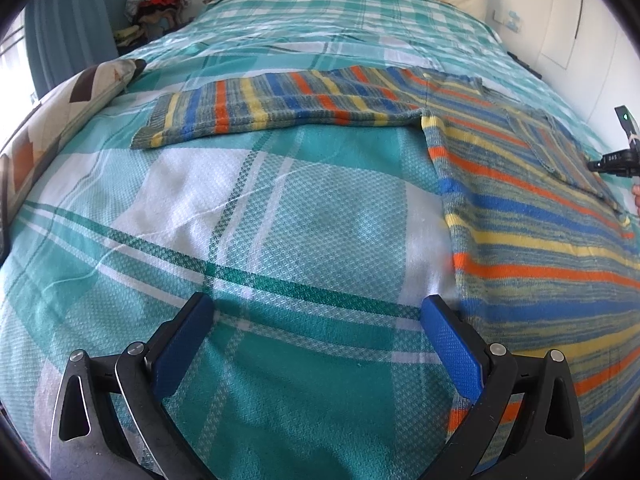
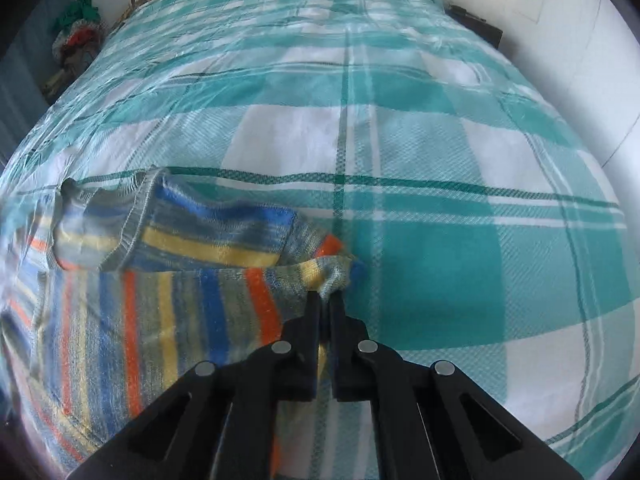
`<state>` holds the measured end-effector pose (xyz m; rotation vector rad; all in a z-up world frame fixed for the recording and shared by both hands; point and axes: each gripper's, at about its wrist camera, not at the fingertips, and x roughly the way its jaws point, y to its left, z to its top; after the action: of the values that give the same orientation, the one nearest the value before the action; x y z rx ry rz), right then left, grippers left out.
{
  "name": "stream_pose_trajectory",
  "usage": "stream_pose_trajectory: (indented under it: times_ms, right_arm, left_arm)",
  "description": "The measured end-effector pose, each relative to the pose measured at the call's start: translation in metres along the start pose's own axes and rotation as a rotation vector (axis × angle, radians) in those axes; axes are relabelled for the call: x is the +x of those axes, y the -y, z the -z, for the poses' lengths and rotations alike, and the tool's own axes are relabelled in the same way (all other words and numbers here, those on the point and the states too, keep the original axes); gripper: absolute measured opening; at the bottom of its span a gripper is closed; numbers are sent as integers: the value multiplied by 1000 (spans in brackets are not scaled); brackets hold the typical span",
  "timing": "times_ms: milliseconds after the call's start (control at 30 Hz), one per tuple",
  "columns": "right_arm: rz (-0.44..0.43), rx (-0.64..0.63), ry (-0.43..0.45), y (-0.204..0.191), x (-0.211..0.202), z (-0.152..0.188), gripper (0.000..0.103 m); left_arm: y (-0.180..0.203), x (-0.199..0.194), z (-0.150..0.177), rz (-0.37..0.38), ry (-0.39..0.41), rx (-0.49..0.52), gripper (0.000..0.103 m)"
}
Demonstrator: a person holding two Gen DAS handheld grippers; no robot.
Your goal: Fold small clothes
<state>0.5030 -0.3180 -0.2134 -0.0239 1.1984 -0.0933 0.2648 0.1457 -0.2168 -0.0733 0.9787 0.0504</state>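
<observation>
- While the left gripper (image 1: 316, 312) hangs over the checked bedspread (image 1: 240, 208), its blue pads (image 1: 452, 344) stand wide apart with only bare cover between them.
- Just beyond the right-hand pad lies the striped sweater (image 1: 532, 216), its near edge close to that fingertip though I cannot tell whether they touch.
- One sleeve (image 1: 280, 110) stretches out flat well ahead of the fingers, running across to the left.
- Far off to the left of the fingers, a patterned cushion (image 1: 68, 108) rests at the bed's edge.
- At the far right of the left wrist view, a dark bit of the other tool and part of a hand show, too cut off to read.
- Seen from the right wrist, the right gripper (image 2: 328, 300) has its black fingers (image 2: 312, 320) pressed nearly together, pinching a bunched tip of the striped sweater between them.
- From those fingertips the knit spreads away to the left, with the ribbed neckline (image 2: 136, 216) ahead and to the left.
- Right of the fingers, only bedspread shows.
</observation>
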Motion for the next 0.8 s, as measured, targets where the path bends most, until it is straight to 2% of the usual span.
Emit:
stream_pose_trajectory:
  times_ms: [33, 67, 133, 200, 233, 267, 300, 333, 367, 433, 467, 533, 567, 667, 733, 800]
  right_arm:
    - [6, 1, 2, 1, -1, -1, 12]
    - [9, 13, -2, 3, -2, -2, 24]
    - [17, 24, 24, 3, -15, -4, 35]
    - [-30, -14, 73, -5, -37, -1, 35]
    - [-99, -42, 81, -11, -48, 5, 35]
    - [-234, -69, 66, -20, -57, 15, 35]
    - [-320, -93, 35, -27, -60, 25, 33]
    - [-356, -129, 4, -34, -61, 39, 29]
    - [-343, -160, -12, -38, -61, 50, 27]
    - [-215, -200, -49, -32, -51, 77, 24]
    - [-179, -158, -47, -17, -50, 87, 14]
    - [-103, -59, -3, 10, -65, 101, 17]
    - [-90, -61, 23, 13, -78, 108, 19]
    - [-179, -133, 41, -3, -116, 134, 19]
    - [-273, -185, 20, -23, -135, 159, 19]
    - [-343, -220, -37, -42, -144, 191, 19]
  left_arm:
    - [0, 0, 0, -3, -2, 2, 103]
    - [1, 1, -1, -5, -4, 3, 103]
    - [1, 0, -1, -4, -5, 2, 103]
    - [1, 1, -1, -5, -5, 3, 103]
    - [1, 1, -1, -6, -5, 4, 103]
    - [1, 1, -1, -8, -6, 5, 103]
    - [1, 1, -1, -9, -7, 6, 103]
    - [1, 1, -1, -10, -8, 7, 103]
    - [1, 1, -1, -11, -8, 7, 103]
    - [1, 2, -1, -9, -8, 7, 103]
    - [0, 1, -1, -7, -9, 7, 103]
    - [0, -1, 0, 4, -14, 13, 103]
    - [0, -2, 0, 10, -21, 16, 103]
    - [1, -18, 1, 65, -33, 20, 102]
    - [8, -40, 3, 140, -14, 36, 102]
    - [24, -67, 9, 204, 18, 96, 102]
